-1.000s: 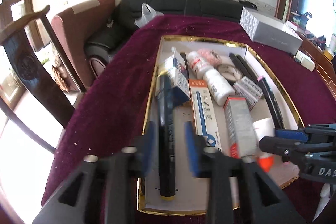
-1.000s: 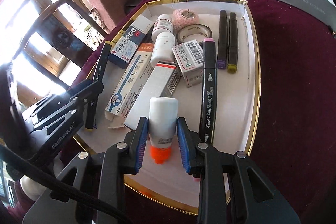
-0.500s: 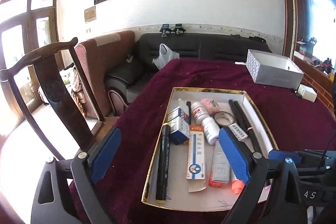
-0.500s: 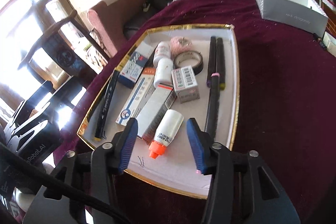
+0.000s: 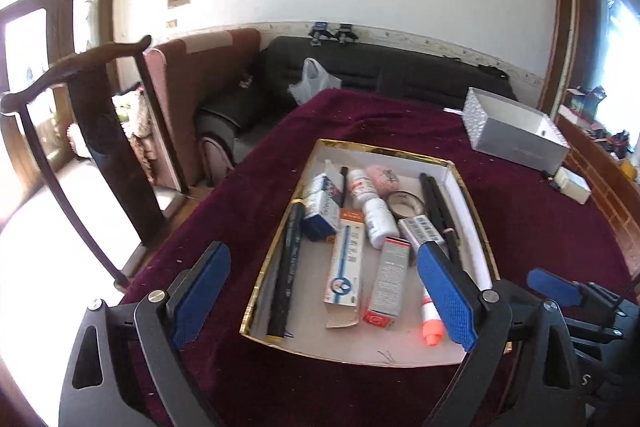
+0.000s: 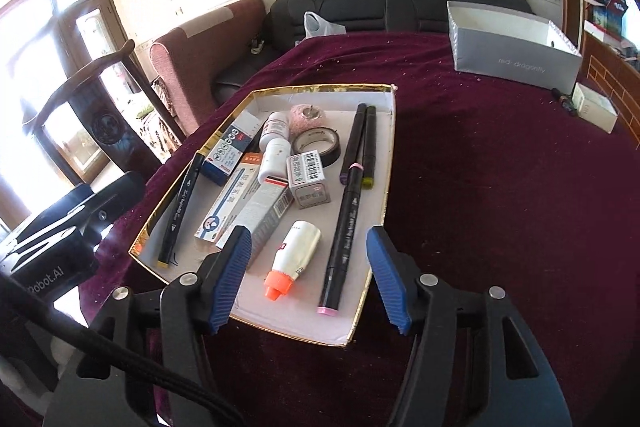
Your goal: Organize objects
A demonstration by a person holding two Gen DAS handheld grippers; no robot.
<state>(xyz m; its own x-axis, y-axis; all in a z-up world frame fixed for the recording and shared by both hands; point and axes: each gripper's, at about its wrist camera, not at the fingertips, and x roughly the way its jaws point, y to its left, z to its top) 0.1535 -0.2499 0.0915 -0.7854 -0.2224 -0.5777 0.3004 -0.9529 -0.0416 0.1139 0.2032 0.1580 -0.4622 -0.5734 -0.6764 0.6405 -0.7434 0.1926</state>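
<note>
The left gripper (image 5: 324, 297) stands wide open, holding nothing, above the near gold edge of the tray (image 5: 256, 287); a black marker (image 5: 289, 267) lies between its fingers, by the tray's left wall. The right gripper (image 6: 310, 277) has just been opening and holds nothing; the white bottle (image 6: 298, 255) lies free between its fingers. Bare maroon cloth (image 6: 500, 167) spreads beyond its right finger.
</note>
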